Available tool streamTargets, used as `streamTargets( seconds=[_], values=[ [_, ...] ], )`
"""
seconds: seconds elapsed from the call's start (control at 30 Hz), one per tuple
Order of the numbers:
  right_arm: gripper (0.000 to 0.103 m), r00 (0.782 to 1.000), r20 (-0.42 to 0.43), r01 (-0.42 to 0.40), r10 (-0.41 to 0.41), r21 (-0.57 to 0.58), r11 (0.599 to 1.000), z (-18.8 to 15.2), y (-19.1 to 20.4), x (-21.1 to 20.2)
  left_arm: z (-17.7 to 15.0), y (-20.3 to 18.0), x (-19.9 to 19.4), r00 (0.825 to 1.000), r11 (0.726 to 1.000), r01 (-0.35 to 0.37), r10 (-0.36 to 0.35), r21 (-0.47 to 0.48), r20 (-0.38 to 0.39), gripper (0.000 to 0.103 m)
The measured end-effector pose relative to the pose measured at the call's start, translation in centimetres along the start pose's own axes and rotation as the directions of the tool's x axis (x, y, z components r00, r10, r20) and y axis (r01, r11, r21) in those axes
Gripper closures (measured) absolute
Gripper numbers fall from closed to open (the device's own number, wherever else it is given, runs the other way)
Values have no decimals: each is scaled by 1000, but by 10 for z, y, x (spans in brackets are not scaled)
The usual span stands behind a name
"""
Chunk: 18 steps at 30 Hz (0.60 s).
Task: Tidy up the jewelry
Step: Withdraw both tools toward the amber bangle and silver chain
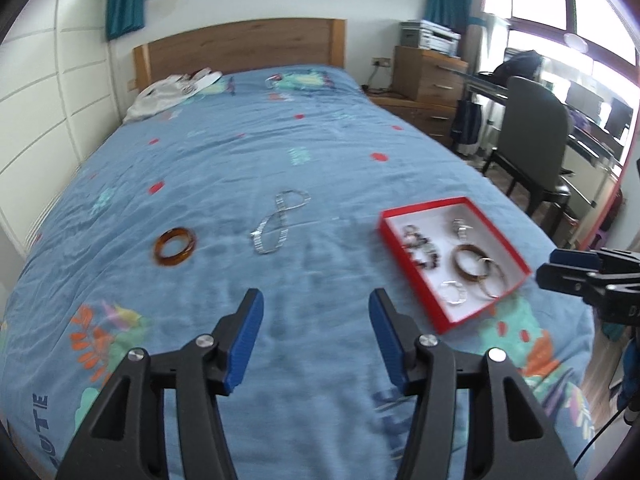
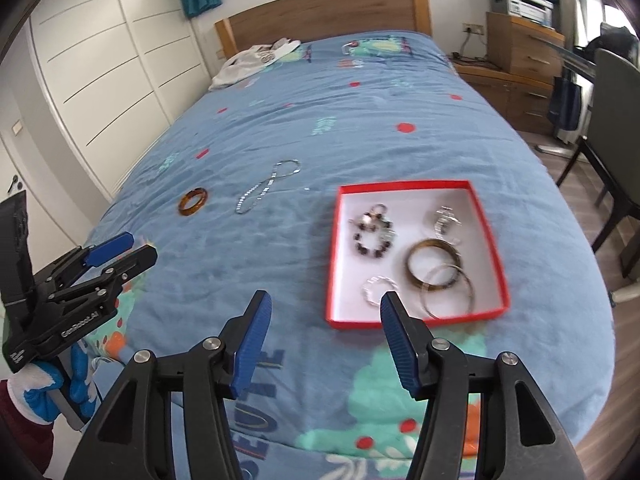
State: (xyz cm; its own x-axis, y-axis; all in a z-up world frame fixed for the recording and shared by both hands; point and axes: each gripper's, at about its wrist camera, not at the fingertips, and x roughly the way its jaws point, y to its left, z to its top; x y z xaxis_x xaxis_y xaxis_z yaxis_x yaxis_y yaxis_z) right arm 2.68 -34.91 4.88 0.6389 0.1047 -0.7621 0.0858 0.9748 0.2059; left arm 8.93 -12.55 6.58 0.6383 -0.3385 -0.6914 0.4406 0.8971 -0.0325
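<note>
An amber bangle [image 1: 175,247] [image 2: 193,201] and a silver chain bracelet [image 1: 280,222] [image 2: 266,191] lie loose on the blue bedspread. A red-rimmed white box [image 1: 416,292] [image 2: 334,264] to their right holds a dark bead bracelet [image 2: 372,236], brown and gold bangles [image 2: 434,268], a small silver ring [image 2: 378,290] and a silver piece [image 2: 444,218]. My left gripper [image 1: 316,304] is open and empty, hovering above the bed short of the chain. My right gripper [image 2: 326,306] is open and empty near the box's front edge.
The bed [image 1: 260,140] has a wooden headboard [image 1: 240,46] and white cloth [image 1: 168,94] near it. White wardrobe doors [image 2: 100,60] stand on the left. A wooden drawer unit [image 1: 428,76] and a grey chair [image 1: 532,132] stand to the right.
</note>
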Motion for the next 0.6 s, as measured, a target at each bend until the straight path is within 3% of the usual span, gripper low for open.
streamTargets(
  seconds=[0.33,0.6],
  values=[
    [46,995,-69,-73,69,-60,996,39,43,74,-4,109,51,992,991,-101,94,-85,-88,42],
    [44,984,-131,-134,123,-76,988,75,75,151,0,182,106,986,975,-121,97,-185,-133,41]
  ],
)
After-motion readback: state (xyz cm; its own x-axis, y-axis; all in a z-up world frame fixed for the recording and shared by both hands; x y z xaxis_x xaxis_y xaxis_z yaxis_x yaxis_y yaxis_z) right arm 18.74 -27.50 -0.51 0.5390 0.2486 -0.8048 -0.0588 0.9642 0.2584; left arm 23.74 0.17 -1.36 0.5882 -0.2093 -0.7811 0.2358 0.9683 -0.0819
